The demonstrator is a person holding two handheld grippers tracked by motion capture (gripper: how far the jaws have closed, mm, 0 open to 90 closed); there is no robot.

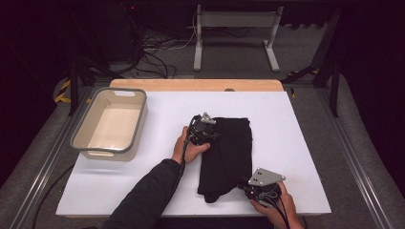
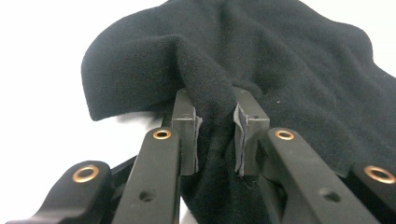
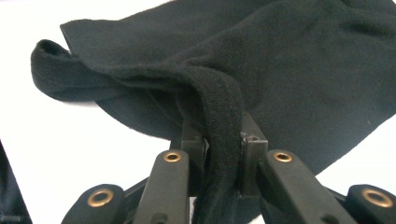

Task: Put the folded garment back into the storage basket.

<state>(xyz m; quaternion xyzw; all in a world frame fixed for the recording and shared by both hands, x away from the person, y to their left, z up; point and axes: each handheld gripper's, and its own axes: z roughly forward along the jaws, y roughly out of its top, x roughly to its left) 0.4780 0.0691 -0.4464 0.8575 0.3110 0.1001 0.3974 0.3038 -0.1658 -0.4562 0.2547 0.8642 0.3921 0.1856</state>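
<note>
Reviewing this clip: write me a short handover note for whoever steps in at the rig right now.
Left gripper: shut on a pinched fold of the black cloth, at its far left edge.
Right gripper: shut on the cloth's thick folded edge at the near corner.
Things: the cloth lies folded on the white table; the grey bin stands on the table's left side with nothing showing inside it.
Done: both grips are set on the cloth.
Left: probably lift it or fold it again, possibly then move it to the bin. Nothing has been lifted yet.
</note>
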